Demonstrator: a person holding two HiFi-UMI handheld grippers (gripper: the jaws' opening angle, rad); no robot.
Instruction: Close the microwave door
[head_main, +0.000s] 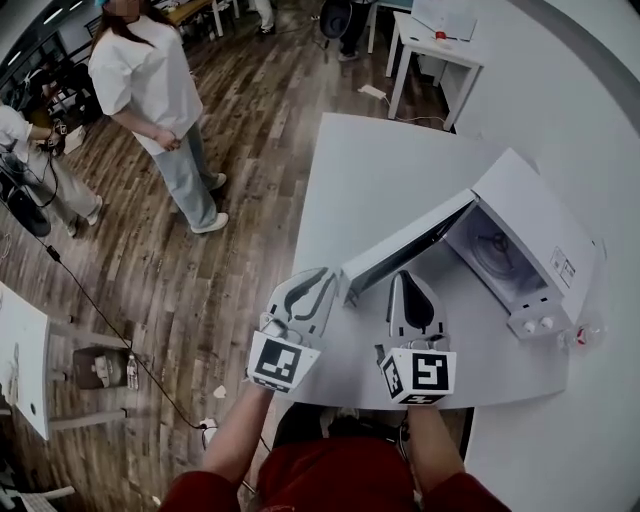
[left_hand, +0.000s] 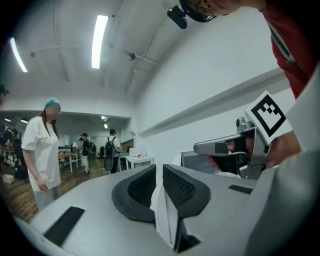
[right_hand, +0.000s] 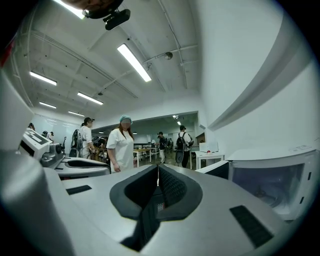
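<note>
A white microwave stands on the white table, its door swung wide open toward me. My left gripper is shut and empty, with its tips just left of the door's free edge. My right gripper is also shut and empty, in front of the door's inner face. In the right gripper view the jaws meet, and the open cavity and door lie to their right. In the left gripper view the pads almost touch, with the right gripper beside them.
A person in a white shirt stands on the wood floor to the left. A white desk stands at the back. A small clear bottle lies by the microwave's control knobs. The table's near edge is just under my hands.
</note>
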